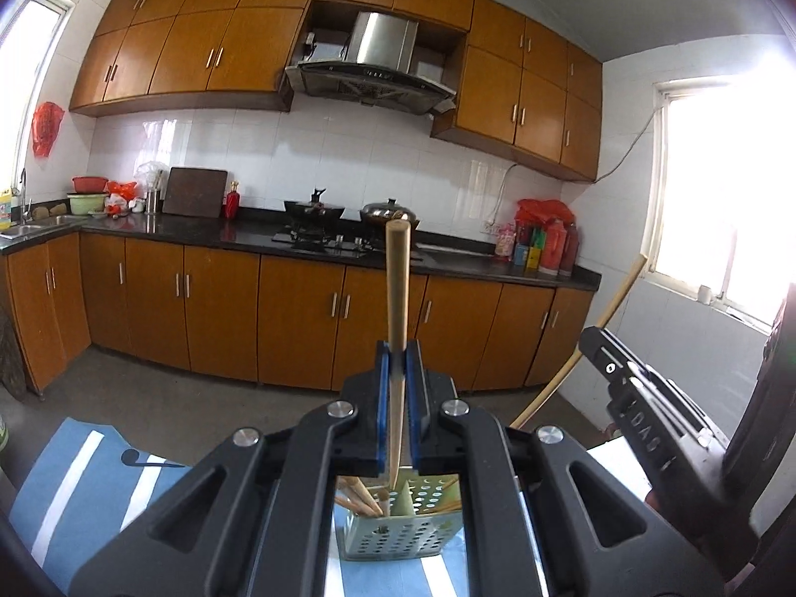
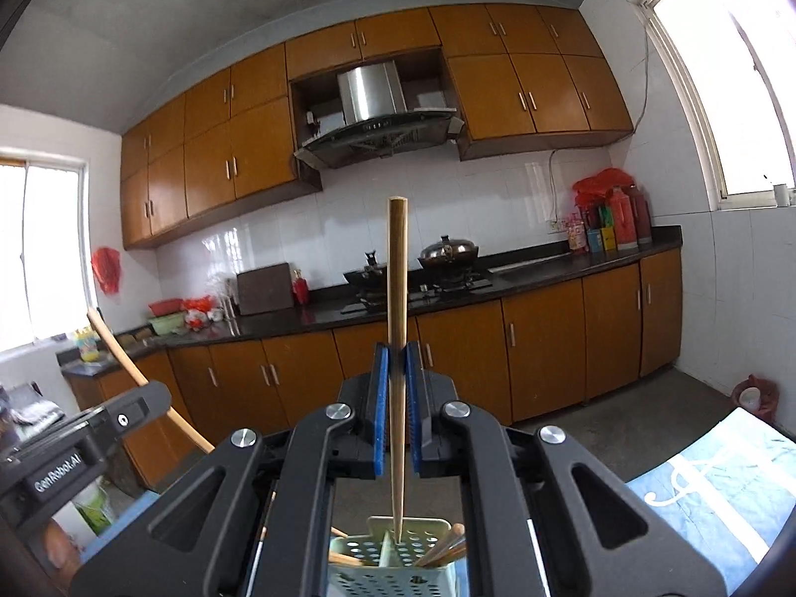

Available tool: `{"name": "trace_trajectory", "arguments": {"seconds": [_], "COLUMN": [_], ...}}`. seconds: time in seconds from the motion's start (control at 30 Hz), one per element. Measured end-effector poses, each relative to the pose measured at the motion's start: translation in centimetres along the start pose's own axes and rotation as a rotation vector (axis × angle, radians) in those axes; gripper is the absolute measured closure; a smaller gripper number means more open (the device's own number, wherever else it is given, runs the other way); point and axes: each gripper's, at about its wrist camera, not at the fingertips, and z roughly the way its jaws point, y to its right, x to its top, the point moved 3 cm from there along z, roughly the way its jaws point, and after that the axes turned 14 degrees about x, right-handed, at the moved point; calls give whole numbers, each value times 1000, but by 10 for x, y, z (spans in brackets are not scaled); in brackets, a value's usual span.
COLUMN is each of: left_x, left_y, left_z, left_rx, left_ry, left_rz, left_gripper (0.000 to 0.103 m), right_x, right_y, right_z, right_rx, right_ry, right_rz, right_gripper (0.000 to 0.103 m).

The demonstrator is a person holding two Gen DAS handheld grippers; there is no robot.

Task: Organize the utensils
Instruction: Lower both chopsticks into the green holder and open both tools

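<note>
My left gripper (image 1: 396, 350) is shut on a wooden chopstick (image 1: 397, 288) that stands upright, thin tip down over a pale green perforated utensil holder (image 1: 398, 532) with several chopsticks in it. My right gripper (image 2: 396, 350) is shut on another wooden chopstick (image 2: 397, 298), also upright, its tip just above the same holder (image 2: 393, 567). The right gripper's body (image 1: 646, 413) and its chopstick (image 1: 587, 338) show at the right of the left wrist view. The left gripper's body (image 2: 74, 447) and its chopstick (image 2: 134, 373) show at the left of the right wrist view.
The holder stands on a blue and white cloth (image 1: 74, 487). Behind is a kitchen with orange cabinets (image 1: 298, 318), a dark counter (image 1: 199, 231) with a stove (image 1: 323, 239), pots, bottles and a sink (image 1: 30, 229). The grey floor (image 1: 174, 398) lies between.
</note>
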Motion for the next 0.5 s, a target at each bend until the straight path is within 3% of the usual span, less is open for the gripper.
{"name": "trace_trajectory", "arguments": {"seconds": [0.5], "left_x": [-29], "left_y": [-8], "left_z": [40], "left_rx": [-6], "left_ry": [-64], "left_rz": [-31], "left_gripper": [96], "right_x": [-29], "right_y": [10], "right_z": [21], "right_rx": [-26], "right_ry": [-72], "right_rz": [13], "right_gripper": [95]}}
